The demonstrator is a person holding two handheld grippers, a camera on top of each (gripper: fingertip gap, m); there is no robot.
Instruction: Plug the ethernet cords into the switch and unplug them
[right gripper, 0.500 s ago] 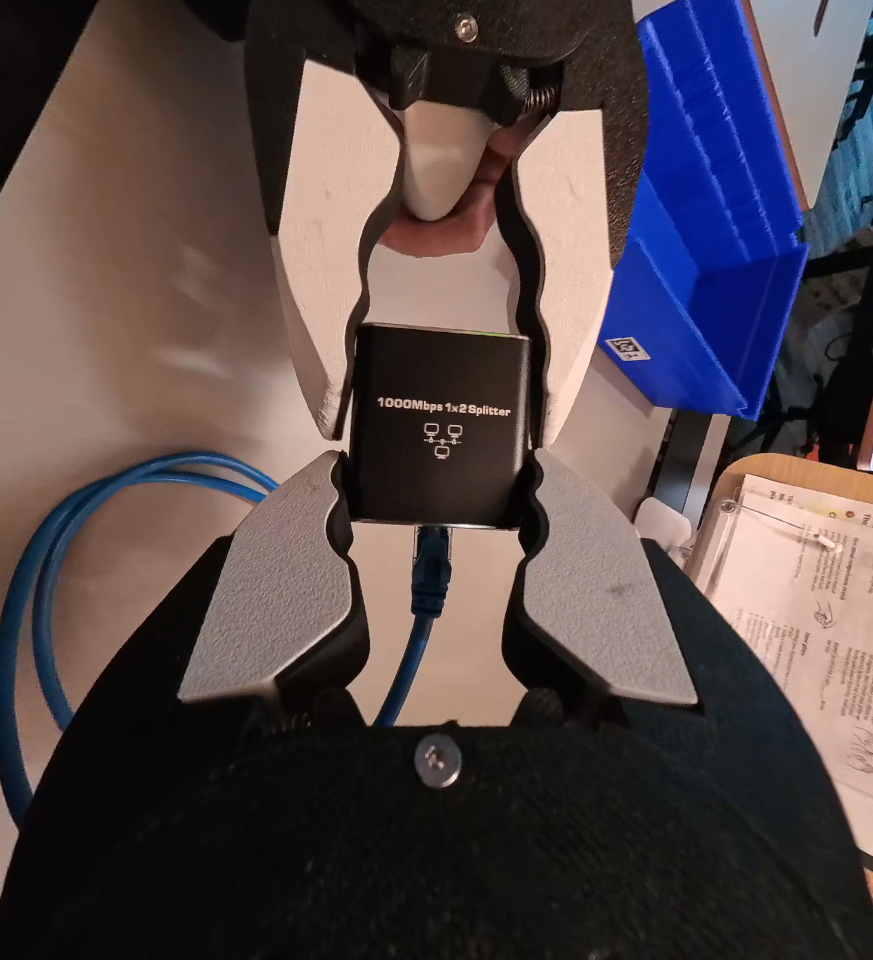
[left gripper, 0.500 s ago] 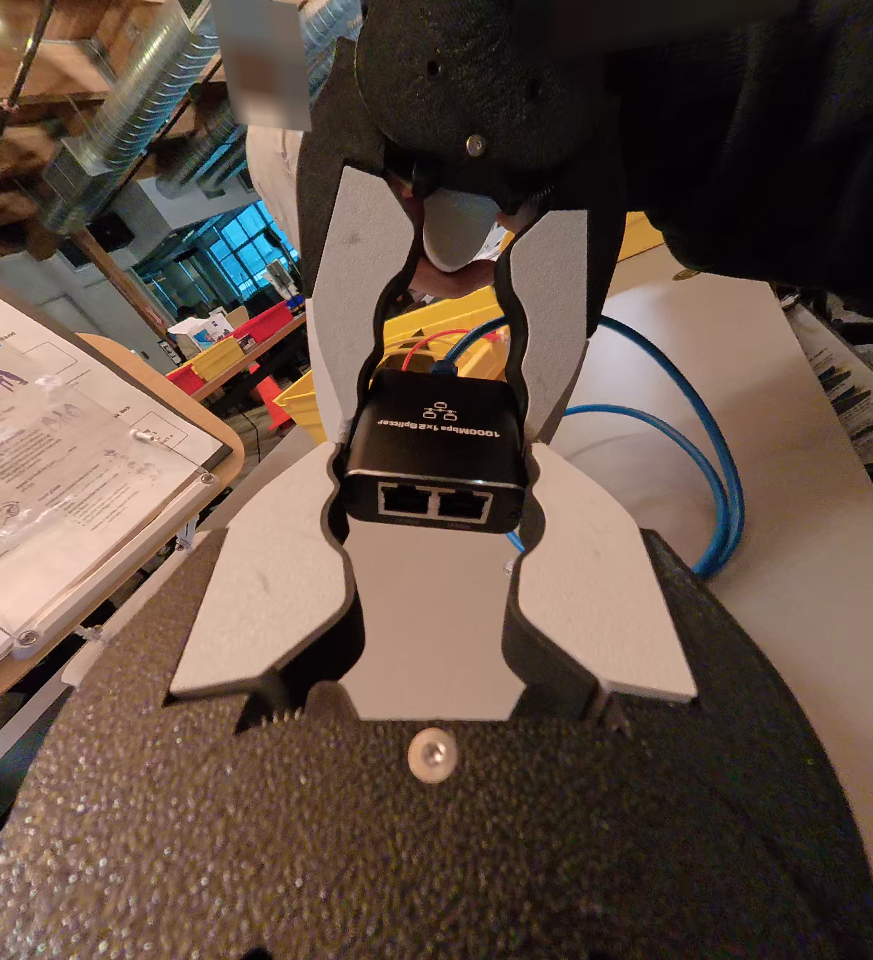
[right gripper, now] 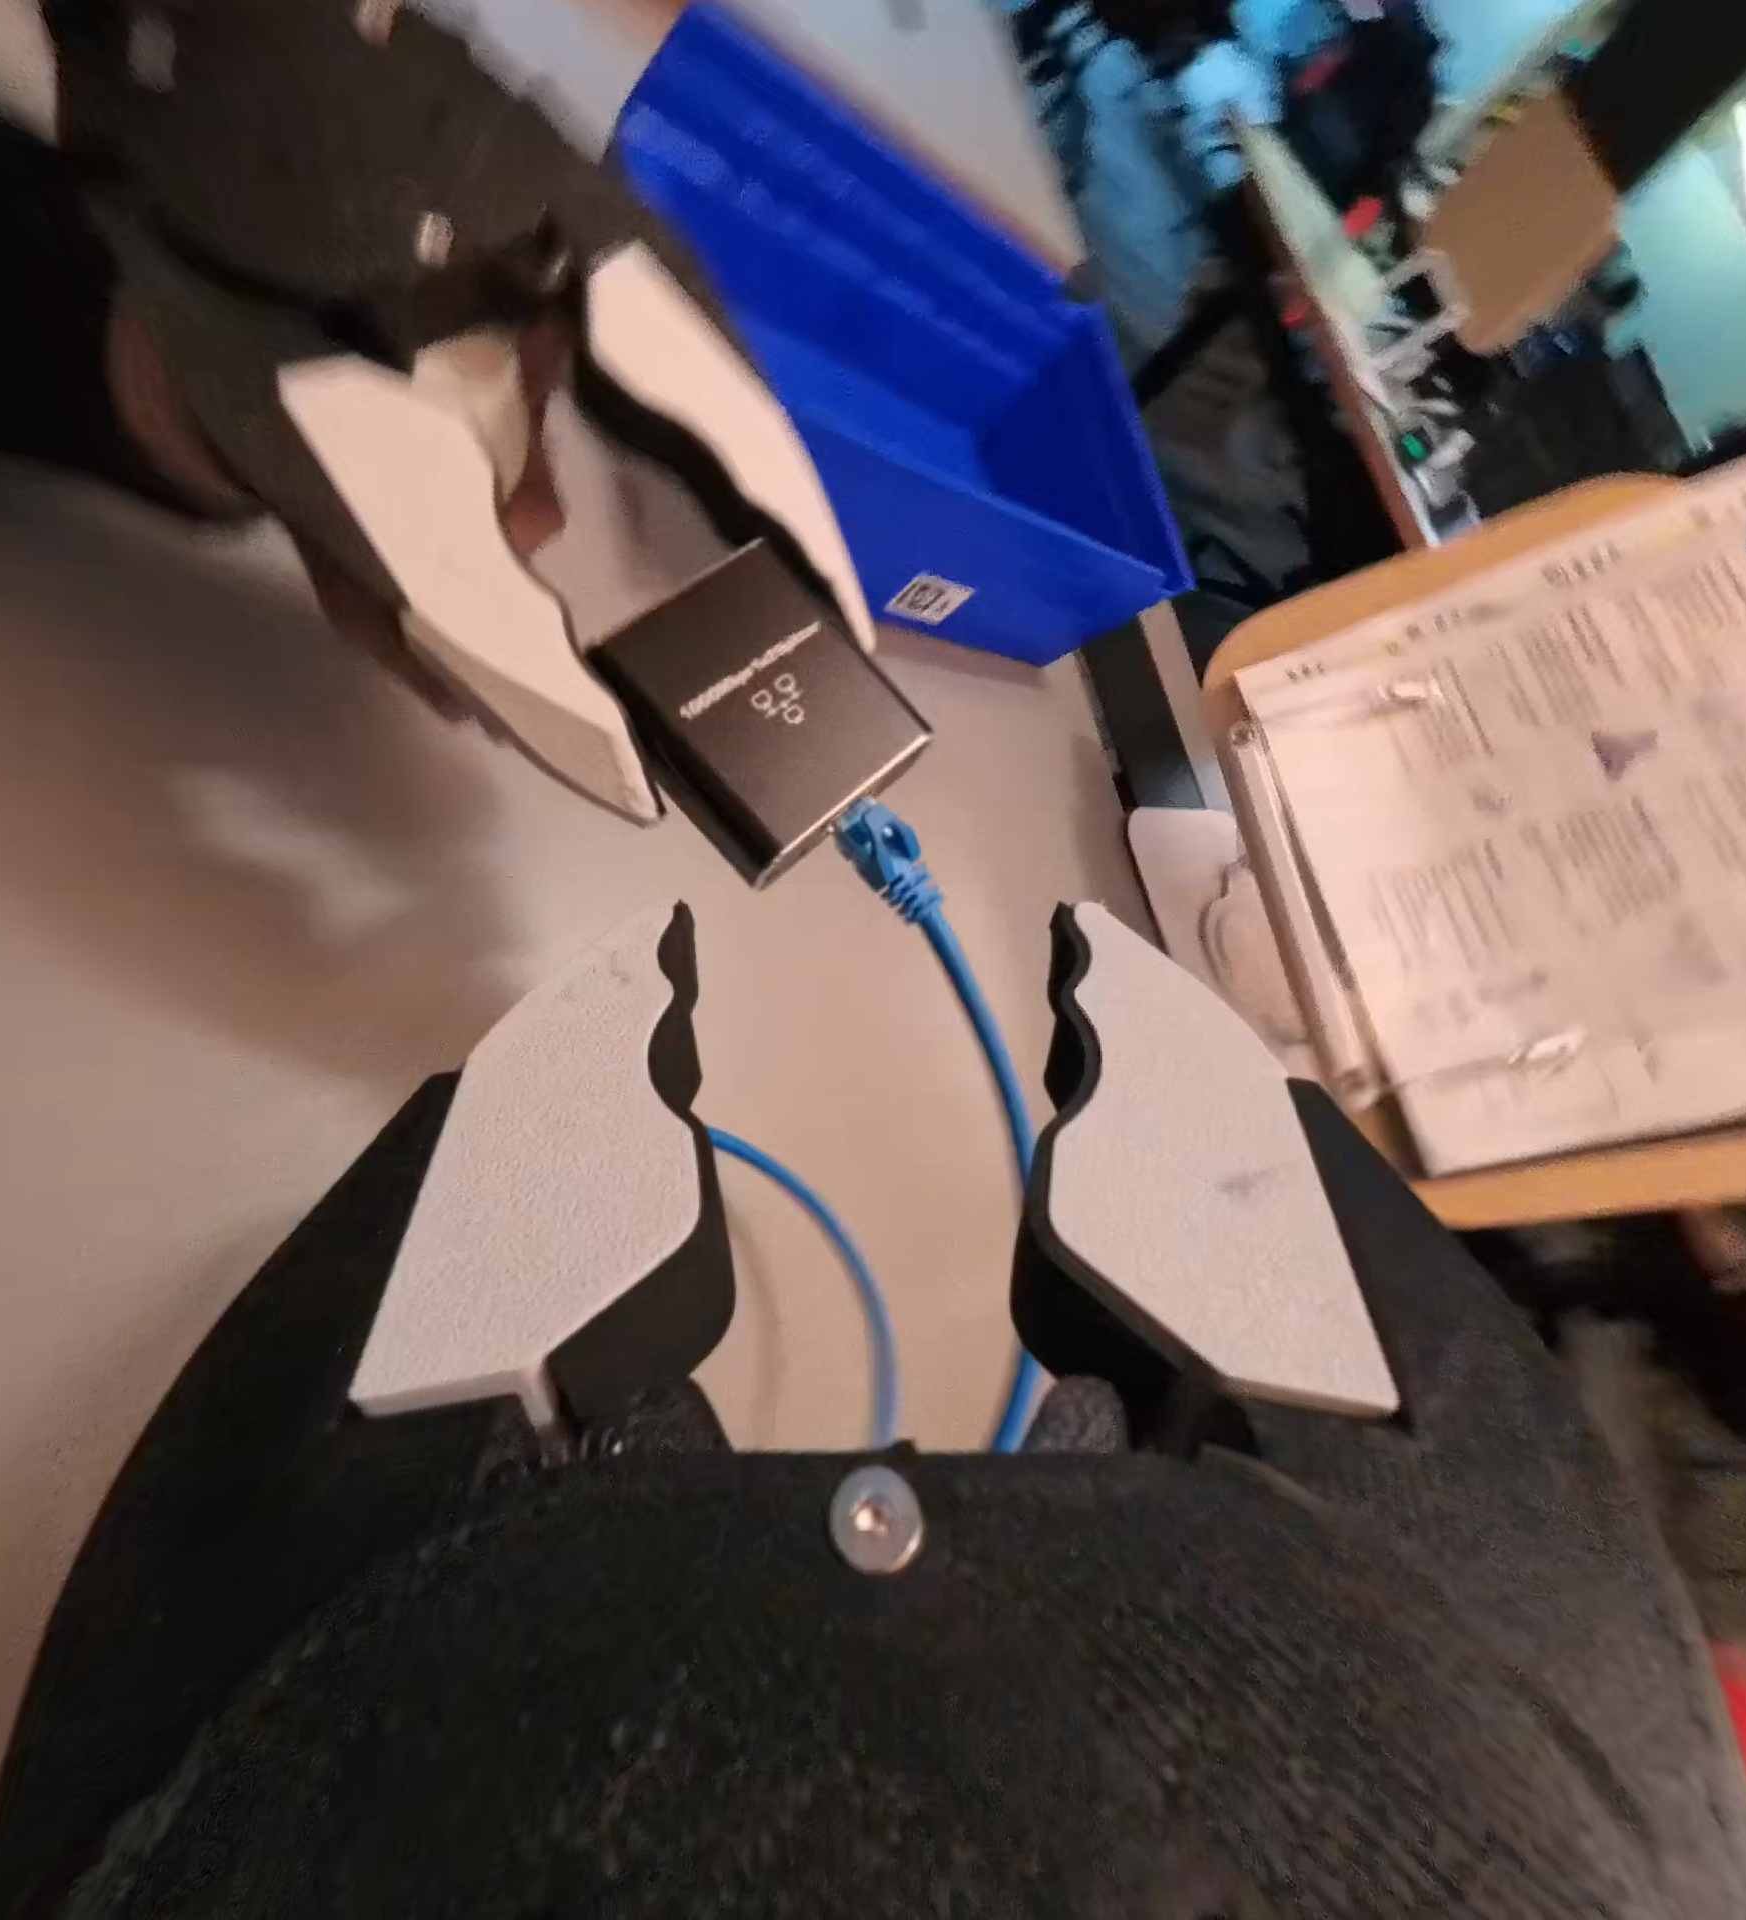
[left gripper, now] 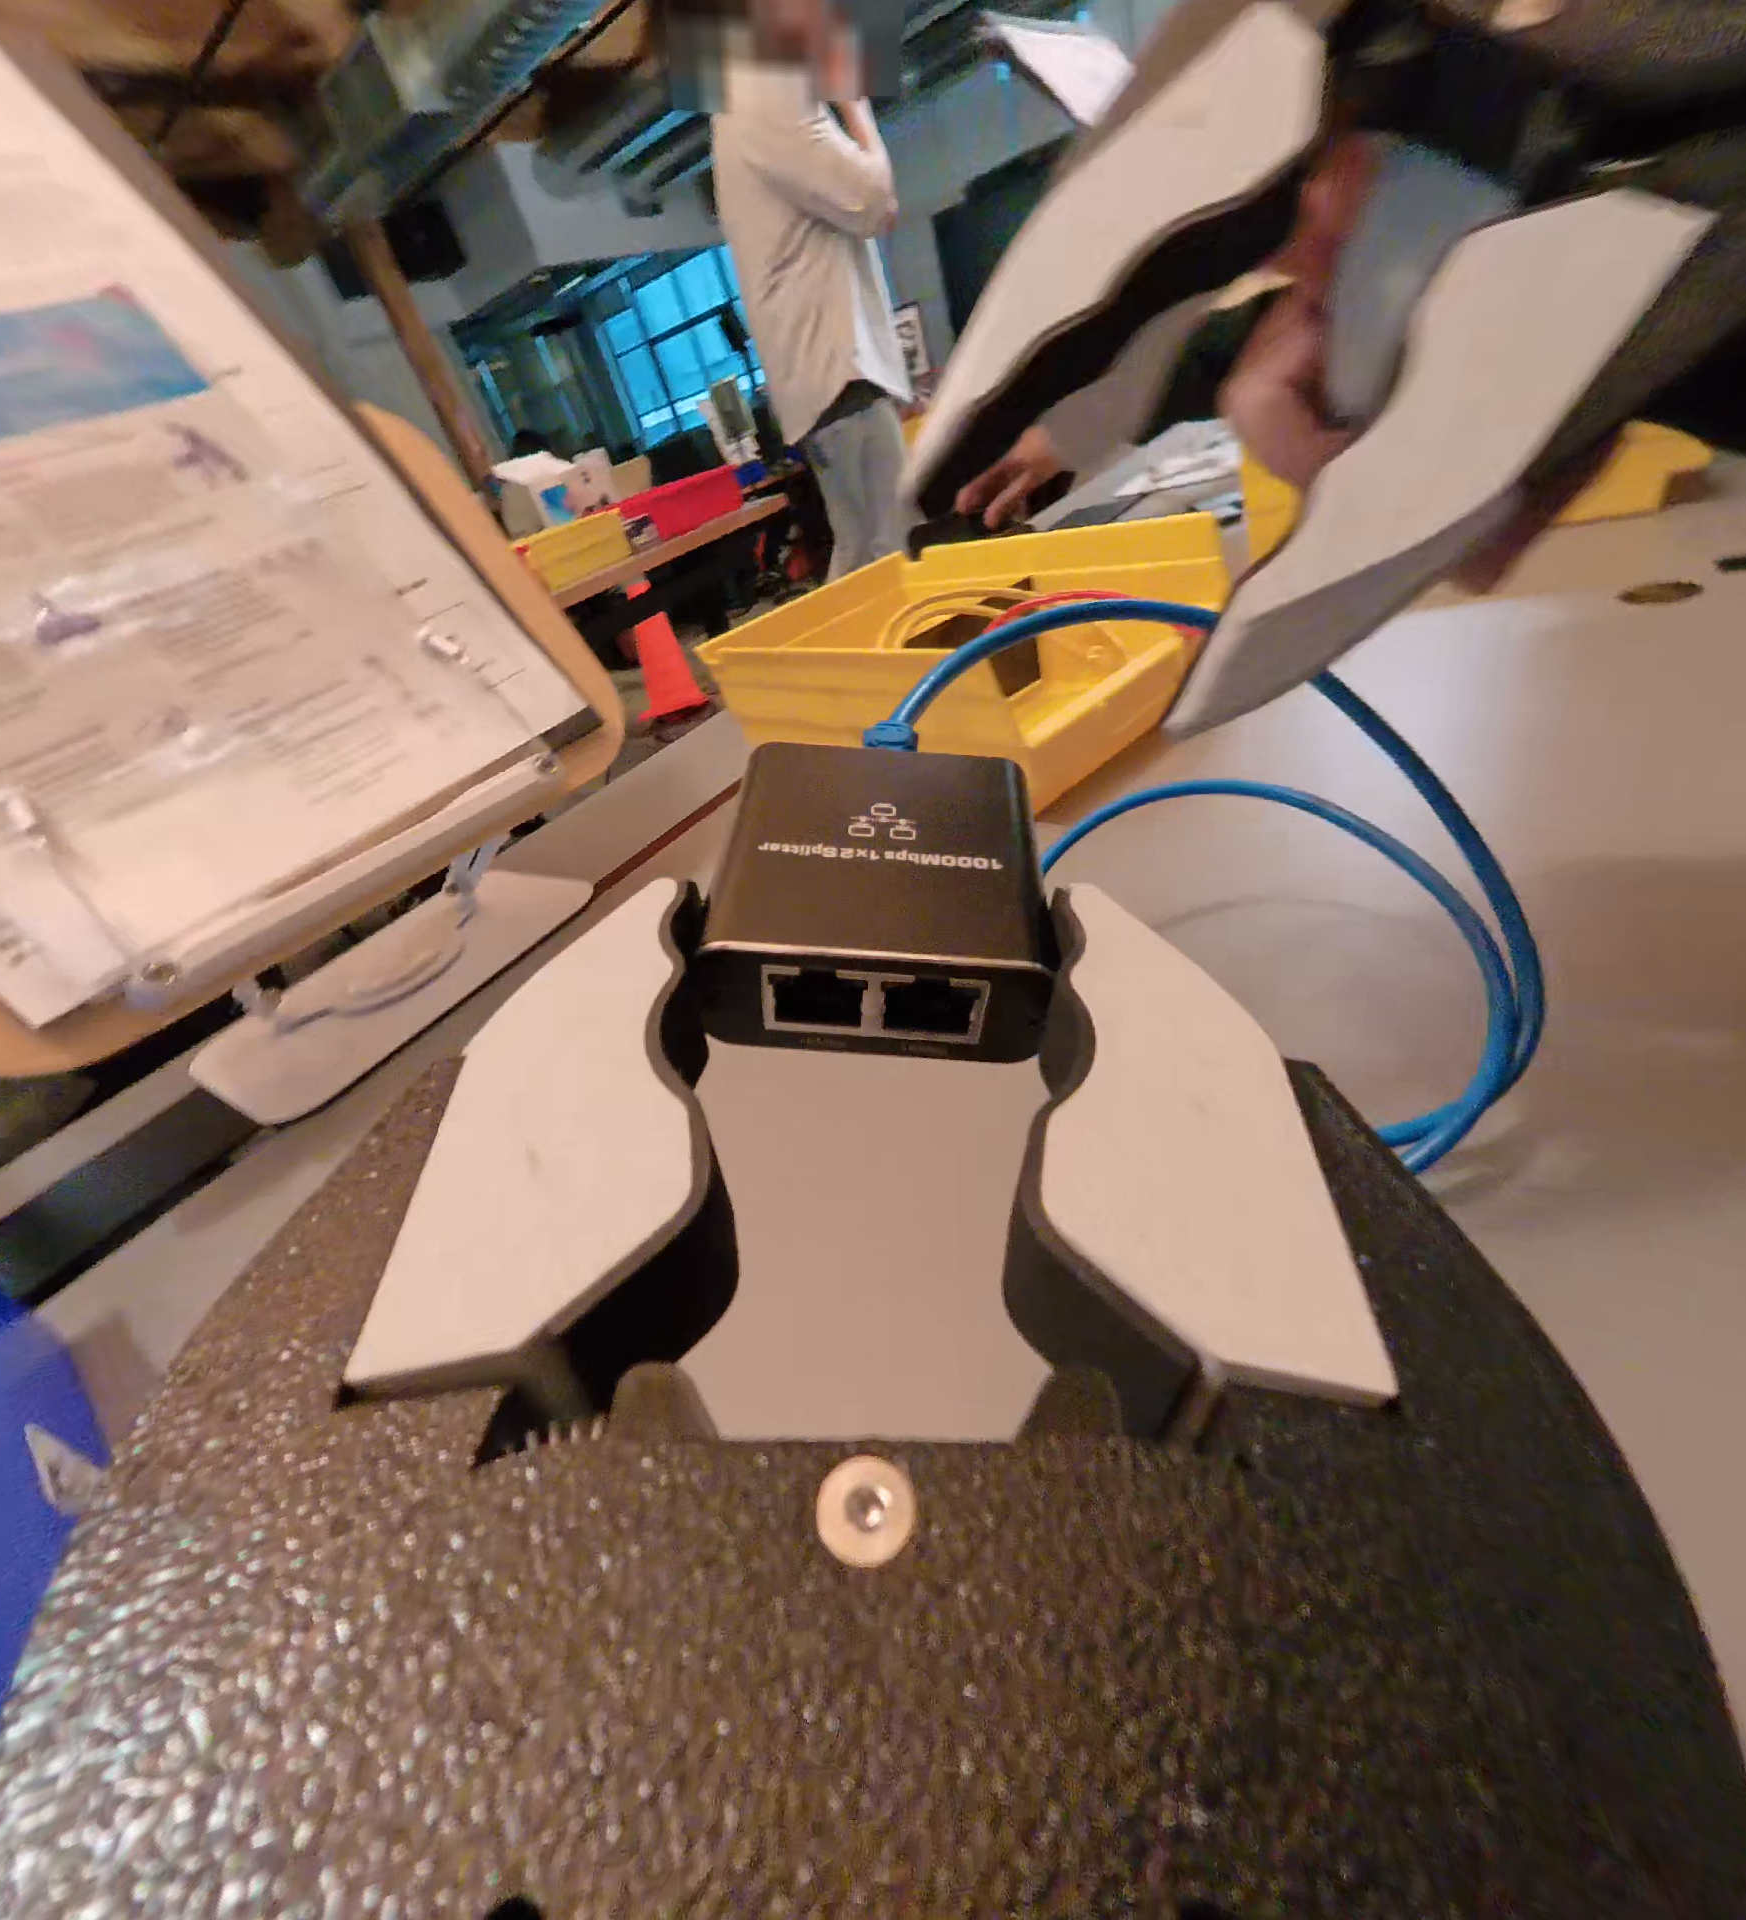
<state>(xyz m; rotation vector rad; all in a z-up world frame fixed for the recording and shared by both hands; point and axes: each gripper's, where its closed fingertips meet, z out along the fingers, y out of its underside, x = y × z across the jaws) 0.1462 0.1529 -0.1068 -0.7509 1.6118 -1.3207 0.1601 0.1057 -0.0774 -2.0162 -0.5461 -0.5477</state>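
Left fingers (left gripper: 578, 1122): pinched on both sides of the black splitter box (left gripper: 874, 868), which is held at their tips above the table (left gripper: 1627, 935).
Right fingers (right gripper: 1191, 1153): spread, nothing between them but blue ethernet cord (right gripper: 983, 1049).
Left wrist view only: two vacant ports are seen facing the camera.
Right wrist view only: cord plug (right gripper: 884, 844) is seen seated in the box's far end.
Farther off: yellow bin (left gripper: 962, 644), blue bin (right gripper: 962, 416).
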